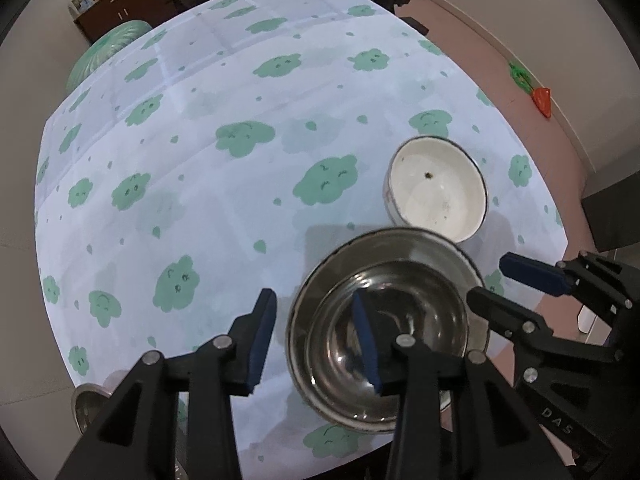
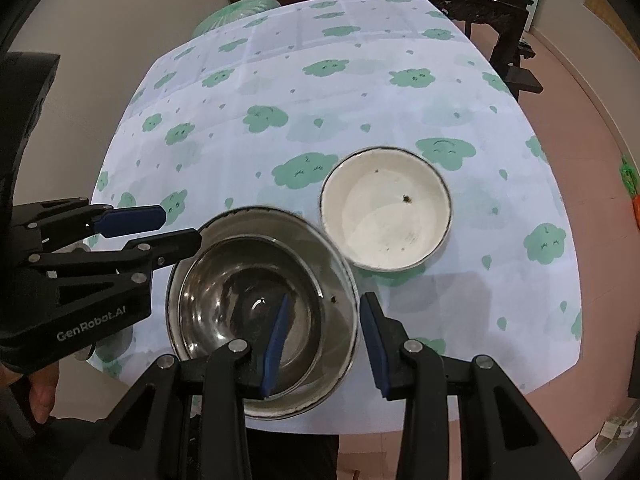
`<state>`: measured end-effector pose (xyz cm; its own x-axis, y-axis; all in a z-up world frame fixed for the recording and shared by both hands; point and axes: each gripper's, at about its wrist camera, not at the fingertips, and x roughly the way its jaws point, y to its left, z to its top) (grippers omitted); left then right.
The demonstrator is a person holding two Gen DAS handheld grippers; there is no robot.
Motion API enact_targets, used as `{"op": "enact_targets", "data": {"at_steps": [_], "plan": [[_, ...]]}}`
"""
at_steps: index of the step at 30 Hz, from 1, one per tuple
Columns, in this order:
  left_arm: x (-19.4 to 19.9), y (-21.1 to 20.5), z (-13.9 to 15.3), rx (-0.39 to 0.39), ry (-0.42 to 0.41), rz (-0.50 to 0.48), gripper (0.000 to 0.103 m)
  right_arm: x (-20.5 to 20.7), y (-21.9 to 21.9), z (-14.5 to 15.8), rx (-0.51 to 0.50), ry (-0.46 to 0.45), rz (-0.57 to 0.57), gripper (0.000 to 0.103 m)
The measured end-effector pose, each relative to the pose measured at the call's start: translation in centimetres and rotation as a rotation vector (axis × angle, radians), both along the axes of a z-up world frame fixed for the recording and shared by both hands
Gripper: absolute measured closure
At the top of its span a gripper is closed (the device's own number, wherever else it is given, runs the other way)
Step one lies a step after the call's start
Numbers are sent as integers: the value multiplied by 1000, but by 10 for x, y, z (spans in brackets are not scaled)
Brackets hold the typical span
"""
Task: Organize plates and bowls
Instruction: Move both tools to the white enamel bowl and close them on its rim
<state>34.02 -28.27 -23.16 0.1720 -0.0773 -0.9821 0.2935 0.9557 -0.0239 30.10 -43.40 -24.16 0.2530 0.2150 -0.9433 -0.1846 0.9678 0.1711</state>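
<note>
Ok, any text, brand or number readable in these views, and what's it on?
"GenRobot.AI": on the left gripper body, seen from the right wrist.
"DAS": on the right gripper body, seen from the left wrist; it may be cut off.
Steel bowl, white bowl, tablecloth: no text.

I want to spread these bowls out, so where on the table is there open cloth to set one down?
The far half of the tablecloth, beyond the white bowl, is bare, as is the stretch left of the steel bowl in the left wrist view. The near edge is crowded: both bowls sit close together, with the left gripper and right gripper around the steel one.
</note>
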Motion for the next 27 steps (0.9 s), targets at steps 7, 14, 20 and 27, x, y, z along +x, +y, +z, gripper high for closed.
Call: {"op": "enact_targets", "data": {"at_steps": [7,14,20,27], "plan": [[13,-13,1,8,-6,-3,64,9,-15,2,7,-12,-15,64],[25,-27,-1,20,-7,-15,63,19,-32,0,15,-18,-37,64],[38,-39,-6,32,-4,-31,62,28,-42,-4,15,-16,-52,64],[47,-49,-12,41,8,-49,62,39,-51,-11,12,-10,-72,64]]}}
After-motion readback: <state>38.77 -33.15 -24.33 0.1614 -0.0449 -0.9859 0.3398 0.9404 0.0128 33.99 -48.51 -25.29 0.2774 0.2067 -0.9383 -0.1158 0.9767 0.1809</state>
